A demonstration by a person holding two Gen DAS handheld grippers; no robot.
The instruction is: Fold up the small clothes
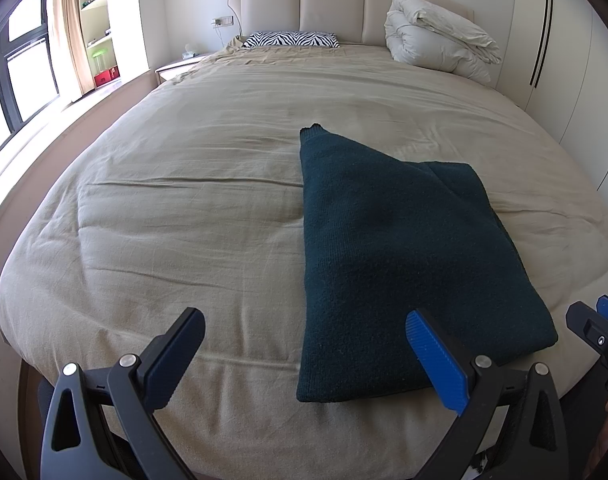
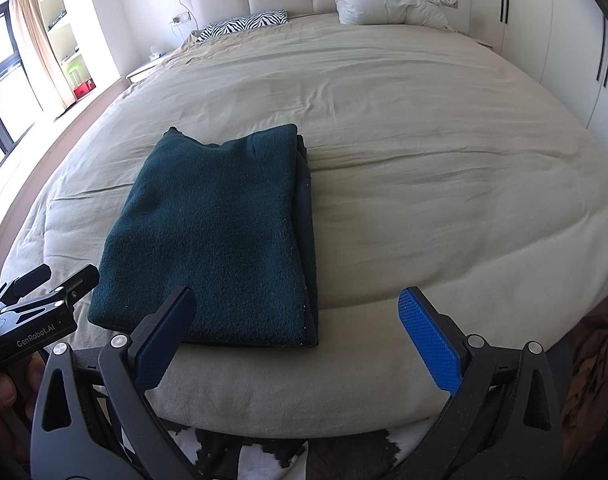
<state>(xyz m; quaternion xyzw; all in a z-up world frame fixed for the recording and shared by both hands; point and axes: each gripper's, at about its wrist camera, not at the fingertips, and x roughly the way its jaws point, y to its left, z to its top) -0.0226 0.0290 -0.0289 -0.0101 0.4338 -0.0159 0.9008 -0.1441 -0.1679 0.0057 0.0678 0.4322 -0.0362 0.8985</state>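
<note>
Sweater: dark green knit sweater, already folded into a long narrow stack, lying at the lower centre-right of the left view and the lower centre-left of the right view, near the front edge of the bed.
Left gripper: mine, jaws spread wide and holding nothing, low in the frame, its blue finger over the sweater's near end.
Right gripper: also mine, jaws wide apart and empty, its dark finger over the sweater's near right corner.
Step in hand: I judge the next fold brings the near end up over the far end, halving the length.
Doing it well: I would pinch both near corners through all layers, lift evenly, keep the side edges lined up, and lay the cloth down flat; thick knit may slip or bunch.
Loose part: a cuff or corner pokes out at the far end, upper part of the stack.
Surface: bed under a beige, lightly creased cover; soft, so cloth sinks a little.
Room: padded headboard at top centre, zebra-print pillow below it, rolled white duvet upper right, wardrobe doors far right, window and curtain upper left.
</note>
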